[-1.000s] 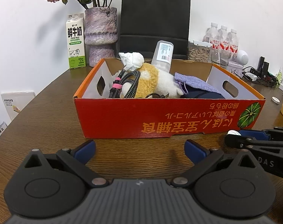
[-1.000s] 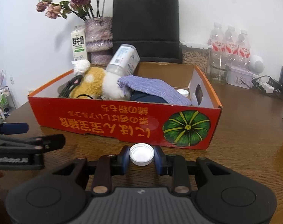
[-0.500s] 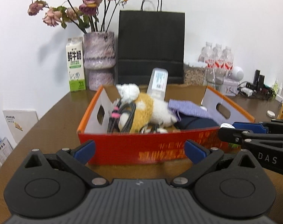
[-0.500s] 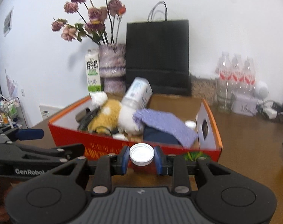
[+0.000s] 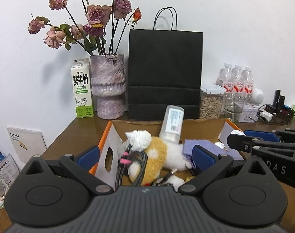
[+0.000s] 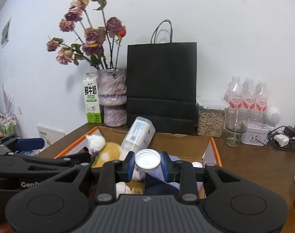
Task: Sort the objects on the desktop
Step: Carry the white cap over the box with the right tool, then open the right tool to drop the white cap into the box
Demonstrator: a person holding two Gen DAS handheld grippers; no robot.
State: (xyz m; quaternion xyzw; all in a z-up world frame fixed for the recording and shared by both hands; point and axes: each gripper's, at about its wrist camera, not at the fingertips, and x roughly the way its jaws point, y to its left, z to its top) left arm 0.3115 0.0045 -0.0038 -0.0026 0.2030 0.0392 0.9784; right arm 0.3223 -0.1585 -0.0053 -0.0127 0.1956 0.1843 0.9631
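Right claw clenched on a white bottle cap, poised above the orange cardboard box; left claw released and empty over the plush toy and cable bundle. Risk of the cap bouncing off the purple cloth or slipping out of sight among the clutter if let go here. Box floor mostly hidden behind both claws; near wall cut off.
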